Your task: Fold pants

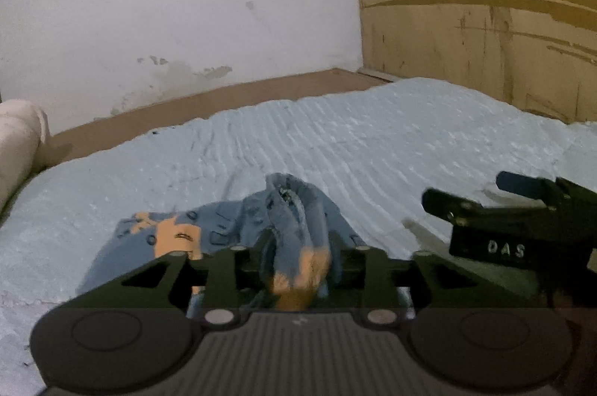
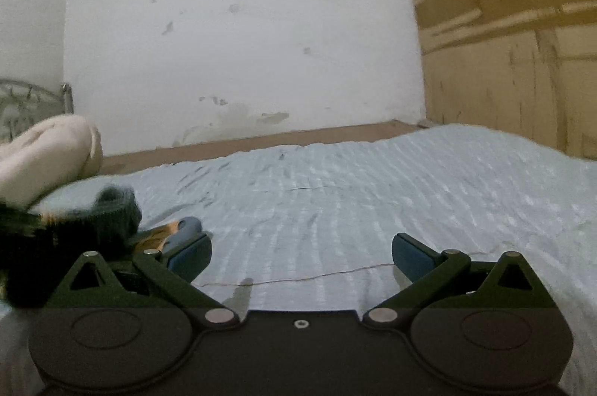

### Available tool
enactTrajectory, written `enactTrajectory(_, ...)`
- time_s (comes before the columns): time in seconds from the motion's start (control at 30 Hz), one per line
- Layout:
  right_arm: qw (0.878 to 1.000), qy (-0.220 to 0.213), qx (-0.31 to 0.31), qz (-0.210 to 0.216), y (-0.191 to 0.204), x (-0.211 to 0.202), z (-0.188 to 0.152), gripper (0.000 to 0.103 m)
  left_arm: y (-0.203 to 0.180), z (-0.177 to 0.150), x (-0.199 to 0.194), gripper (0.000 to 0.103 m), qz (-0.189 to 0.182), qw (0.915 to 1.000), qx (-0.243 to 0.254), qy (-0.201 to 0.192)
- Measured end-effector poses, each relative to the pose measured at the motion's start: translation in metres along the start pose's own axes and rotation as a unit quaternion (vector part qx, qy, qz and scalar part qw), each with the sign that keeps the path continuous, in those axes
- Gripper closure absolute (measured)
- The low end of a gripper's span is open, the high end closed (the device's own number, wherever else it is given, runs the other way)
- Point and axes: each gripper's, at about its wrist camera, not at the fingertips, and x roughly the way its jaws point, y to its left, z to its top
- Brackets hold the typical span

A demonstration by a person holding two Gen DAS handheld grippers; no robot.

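On the bed, the pants lie bunched (hardly folded yet). Left tongs have cloth between them, grip unclear; right tongs gape empty.

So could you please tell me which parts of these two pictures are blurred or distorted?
Left wrist view: the pants smear near the left gripper; fisheye bows the bed edge. Right wrist view: the dark shape at left and the wooden wall are motion-blurred.

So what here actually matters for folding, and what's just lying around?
For the job:
- pants, bunched on the blue bedspread
- left gripper, cloth between its fingers
- right gripper, open and empty

Lying about:
- cream pillow
- wooden wardrobe
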Motion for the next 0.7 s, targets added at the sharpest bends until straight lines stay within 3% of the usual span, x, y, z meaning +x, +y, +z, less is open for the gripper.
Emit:
enactTrajectory(0.17,1.0,0.002,0.0,0.001,-0.004,0.005,-0.002,0.001,-0.002,0.001,-0.005,0.037,-0.006,0.9999,0.009,-0.003)
enactTrajectory(0.3,1.0,0.002,0.003,0.001,-0.004,0.006,-0.003,0.001,0.012,0.01,-0.015,0.013,0.017,0.9995,-0.026,-0.008)
enactTrajectory(0.47,1.0,0.0,0.0,0.001,0.002,0.001,-0.004,0.001,0.042,0.031,-0.044,0.001,0.06,0.9954,-0.068,-0.034)
enactTrajectory(0.7,0.999,-0.037,0.011,0.021,0.001,-0.009,-0.004,0.001,0.1,0.044,-0.079,0.001,0.155,0.9862,-0.053,-0.027)
